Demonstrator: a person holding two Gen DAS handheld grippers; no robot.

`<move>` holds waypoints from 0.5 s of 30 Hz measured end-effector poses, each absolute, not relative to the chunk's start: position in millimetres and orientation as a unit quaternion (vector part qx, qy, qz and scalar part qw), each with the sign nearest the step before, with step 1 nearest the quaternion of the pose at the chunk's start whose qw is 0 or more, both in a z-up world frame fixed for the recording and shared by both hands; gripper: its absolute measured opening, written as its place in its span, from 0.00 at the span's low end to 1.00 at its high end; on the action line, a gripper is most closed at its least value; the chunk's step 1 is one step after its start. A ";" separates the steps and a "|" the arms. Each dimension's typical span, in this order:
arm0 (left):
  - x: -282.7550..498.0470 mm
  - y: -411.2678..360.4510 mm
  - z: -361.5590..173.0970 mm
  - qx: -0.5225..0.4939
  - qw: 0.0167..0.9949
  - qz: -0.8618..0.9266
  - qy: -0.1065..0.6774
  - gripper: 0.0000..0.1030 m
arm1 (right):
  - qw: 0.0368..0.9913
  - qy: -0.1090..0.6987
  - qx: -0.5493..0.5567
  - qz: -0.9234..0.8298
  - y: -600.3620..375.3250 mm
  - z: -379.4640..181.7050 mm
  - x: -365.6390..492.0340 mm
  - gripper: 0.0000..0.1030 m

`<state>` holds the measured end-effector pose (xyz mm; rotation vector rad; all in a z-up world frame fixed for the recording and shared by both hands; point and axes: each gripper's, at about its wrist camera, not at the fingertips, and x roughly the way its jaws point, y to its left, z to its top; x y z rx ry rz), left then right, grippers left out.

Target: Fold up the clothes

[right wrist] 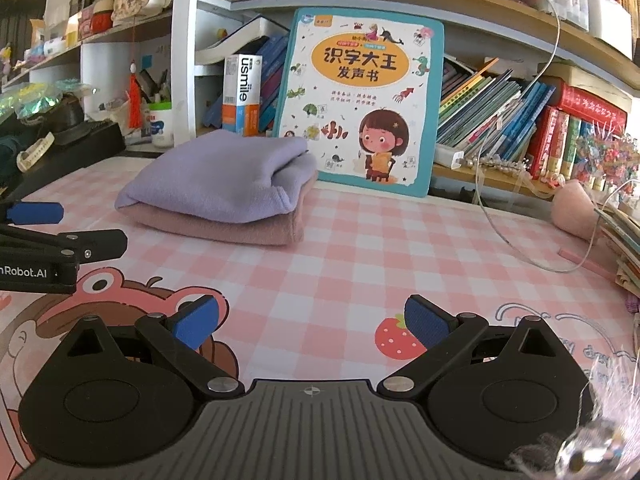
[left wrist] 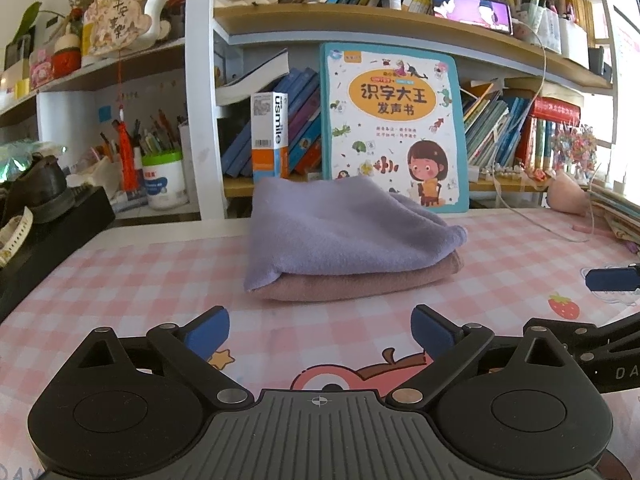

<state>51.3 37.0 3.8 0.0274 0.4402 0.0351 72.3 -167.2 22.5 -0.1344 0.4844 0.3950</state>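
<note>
A folded lilac cloth (left wrist: 340, 232) lies on top of a folded pink cloth (left wrist: 360, 282), stacked on the pink checked table mat (left wrist: 140, 280). In the right wrist view the same lilac cloth (right wrist: 220, 176) and pink cloth (right wrist: 240, 230) sit to the upper left. My left gripper (left wrist: 320, 332) is open, a short way in front of the stack, holding nothing. My right gripper (right wrist: 312, 320) is open too, over bare mat, to the right of the stack. Each gripper's blue fingertips show at the edge of the other's view.
A large children's book (left wrist: 394, 128) leans on the shelf right behind the stack. Shelves full of books, a pen pot (left wrist: 162, 178) and a black box (left wrist: 48, 236) at the left. A white cable (right wrist: 520, 232) and a book pile (right wrist: 624, 240) lie at the right.
</note>
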 end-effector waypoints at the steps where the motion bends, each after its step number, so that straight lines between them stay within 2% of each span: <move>1: 50.9 36.2 4.1 0.016 0.976 0.018 0.217 0.96 | 0.949 0.238 -0.067 0.194 -166.9 22.5 72.3 0.97; 15: 48.6 34.6 5.1 0.022 0.978 0.018 0.208 0.96 | 0.947 0.244 -0.069 0.199 -165.4 22.3 73.8 0.97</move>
